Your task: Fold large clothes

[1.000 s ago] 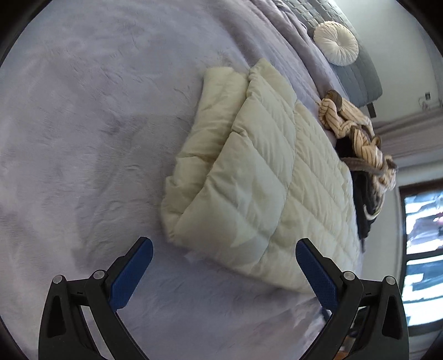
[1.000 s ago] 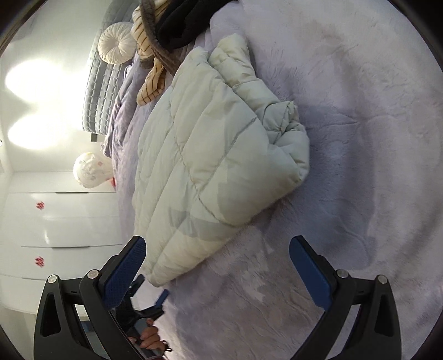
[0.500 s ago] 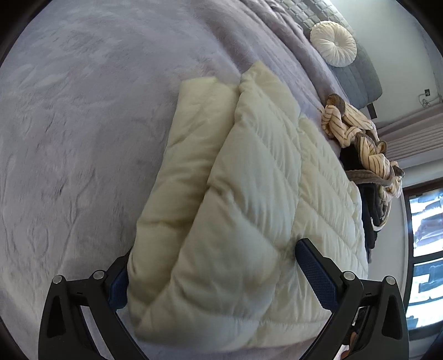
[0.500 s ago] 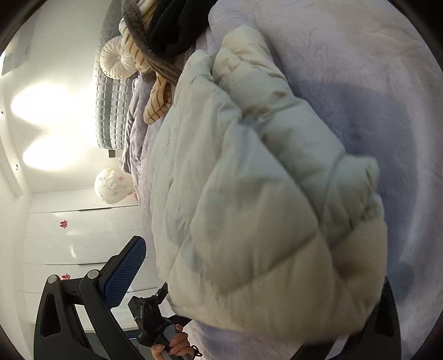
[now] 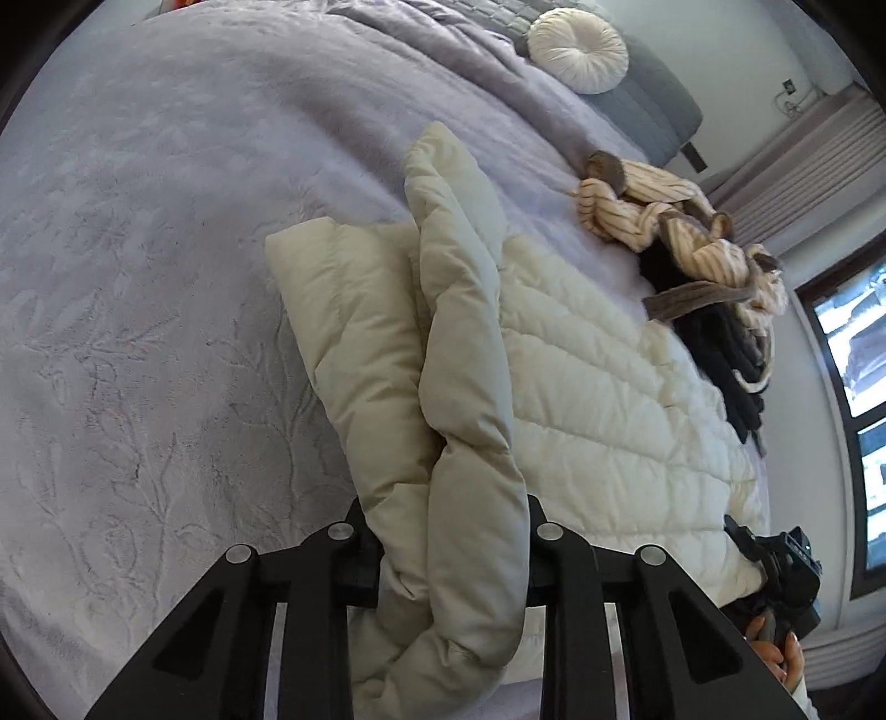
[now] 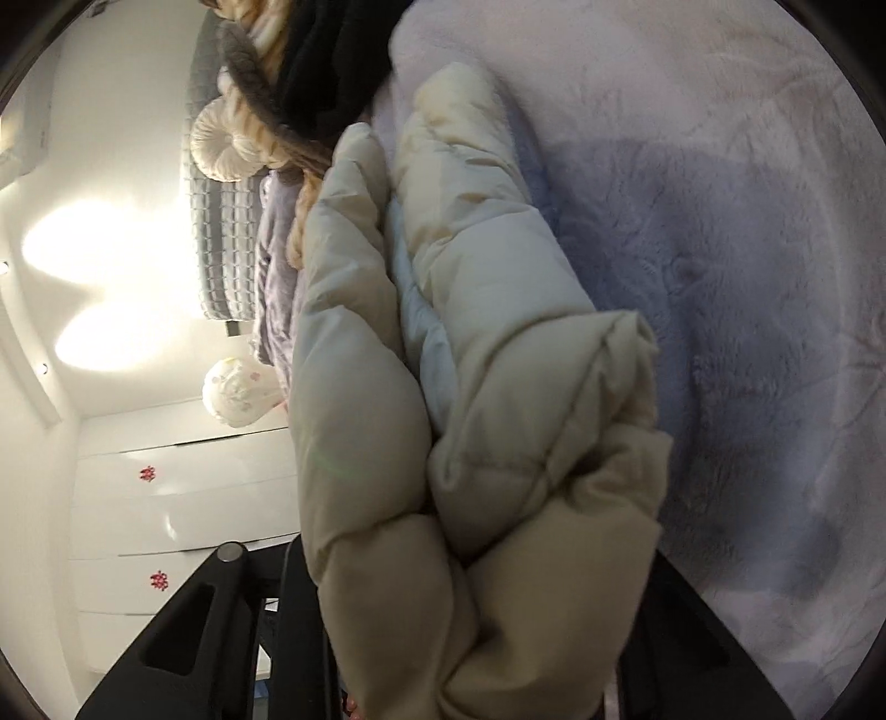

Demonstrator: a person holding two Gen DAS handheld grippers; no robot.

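A cream quilted puffer jacket [image 5: 581, 387] lies folded on the lilac bed cover [image 5: 166, 277]. My left gripper [image 5: 448, 531] is shut on a thick bunch of the jacket's near edge, which bulges out between the jaws. My right gripper [image 6: 476, 581] is shut on the jacket's other near corner [image 6: 498, 443], and the padded fabric fills the middle of the right wrist view and hides the fingertips. The right gripper's body and the hand that holds it show at the lower right of the left wrist view [image 5: 786, 576].
A pile of striped beige clothes [image 5: 664, 216] and black clothes [image 5: 725, 354] lies beyond the jacket. A round white cushion [image 5: 576, 50] rests by the grey headboard. A window [image 5: 858, 387] is at right. White cabinet doors [image 6: 166, 526] stand beside the bed.
Both grippers moved forward onto the jacket's near edge and closed on it. The gripped edge now bunches up and lifts off the bed cover.
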